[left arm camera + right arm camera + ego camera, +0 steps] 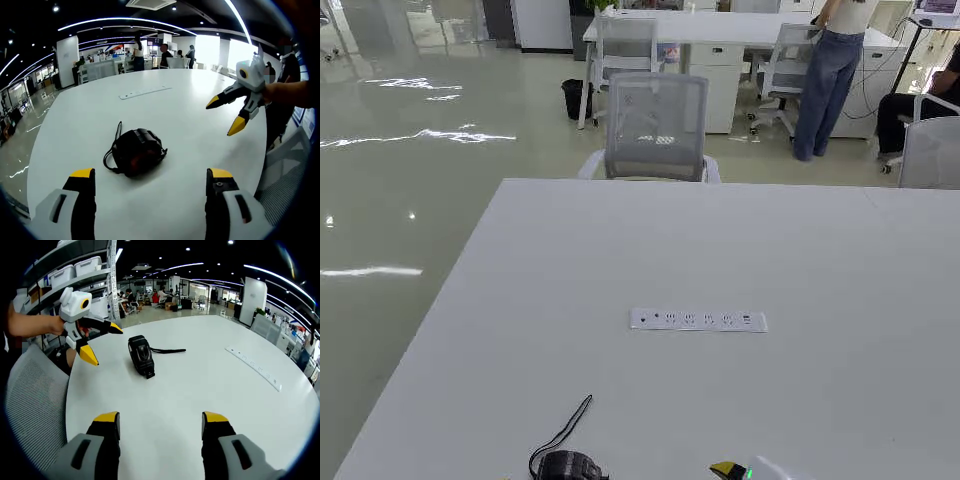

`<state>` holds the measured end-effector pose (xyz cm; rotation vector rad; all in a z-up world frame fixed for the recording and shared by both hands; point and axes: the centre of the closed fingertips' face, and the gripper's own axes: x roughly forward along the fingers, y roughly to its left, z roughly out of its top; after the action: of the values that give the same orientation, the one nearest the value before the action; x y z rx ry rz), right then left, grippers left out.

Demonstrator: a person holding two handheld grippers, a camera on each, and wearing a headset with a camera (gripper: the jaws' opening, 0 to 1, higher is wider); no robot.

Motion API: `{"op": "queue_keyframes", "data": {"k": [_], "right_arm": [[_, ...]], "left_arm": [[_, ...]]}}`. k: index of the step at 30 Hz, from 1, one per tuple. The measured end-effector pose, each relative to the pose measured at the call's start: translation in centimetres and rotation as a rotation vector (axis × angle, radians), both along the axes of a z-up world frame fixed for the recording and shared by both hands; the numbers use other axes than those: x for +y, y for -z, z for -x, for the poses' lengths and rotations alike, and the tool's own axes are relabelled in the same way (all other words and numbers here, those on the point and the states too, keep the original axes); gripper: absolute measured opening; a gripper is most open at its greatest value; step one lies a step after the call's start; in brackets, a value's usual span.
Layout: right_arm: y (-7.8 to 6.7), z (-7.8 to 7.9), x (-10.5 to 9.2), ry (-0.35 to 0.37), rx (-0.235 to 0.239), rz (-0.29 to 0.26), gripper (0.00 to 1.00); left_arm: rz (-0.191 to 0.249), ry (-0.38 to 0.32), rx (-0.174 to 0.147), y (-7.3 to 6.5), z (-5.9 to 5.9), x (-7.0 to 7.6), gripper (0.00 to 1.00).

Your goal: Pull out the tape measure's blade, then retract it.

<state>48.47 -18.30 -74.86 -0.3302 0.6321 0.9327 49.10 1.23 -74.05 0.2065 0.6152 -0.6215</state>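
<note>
1. Tape measure [570,466] lies on a broad white table [740,240], whose top is smooth and matte with a straight far edge. The tape measure is on the person's side of the power strip [698,321], well apart from it and off to its left in the head view.
2. A grey office chair [655,125] with a mesh back stands beyond the power strip, against the table's far edge.
3. The left gripper [151,175] is white plastic with black jaws tipped in yellow. Its jaws are spread wide and hold nothing. It hangs on the near side of the power strip, apart from the tape measure.
4. The right gripper [161,416] is of the same build, its jaws likewise wide and empty. It is also on the near side of the power strip, clear of the tape measure.
5. The power strip is a thin, flat white bar with a row of sockets, flush with the tabletop.
6. The tape measure's case is black, rounded and chunky, with ribbed, rubbery-looking sides and a hint of red in the left gripper view.
7. A thin black strap [167,350] trails from the case across the table in a narrow loop toward the power strip.
</note>
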Motion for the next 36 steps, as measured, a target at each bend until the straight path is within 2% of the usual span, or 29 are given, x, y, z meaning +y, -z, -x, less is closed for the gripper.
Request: {"op": "queue_keyframes", "data": {"k": [2,8,15,21,27,36], "right_arm": [[-0.2,0.5,-0.4,0.007,0.0,0.001,0.67],[-0.5,1.6,-1.9,0.033,0.005,0.004,0.73],[-1.3,2.4,-4.1,0.078,-0.001,-0.041,0.81],[-1.9,3.4,-5.7,0.103,-0.016,-0.055,0.89],[-2.2,4.1,-6.5,0.105,-0.01,-0.062,0.95],[-2.5,4.9,-7.3,0.113,0.003,-0.061,0.97]], "left_arm": [[0.01,0.01,0.003,-0.4,0.1,0.0,0.92],[0.0,0.044,0.003,-0.9,0.6,0.4,0.95],[0.015,0.093,-0.023,-1.8,1.3,0.6,0.98],[0.028,0.112,-0.027,-2.3,1.7,0.7,0.99],[0.04,0.156,-0.057,-3.4,2.0,0.5,0.99],[0.038,0.172,-0.048,-3.7,2.1,0.8,0.99]]}}
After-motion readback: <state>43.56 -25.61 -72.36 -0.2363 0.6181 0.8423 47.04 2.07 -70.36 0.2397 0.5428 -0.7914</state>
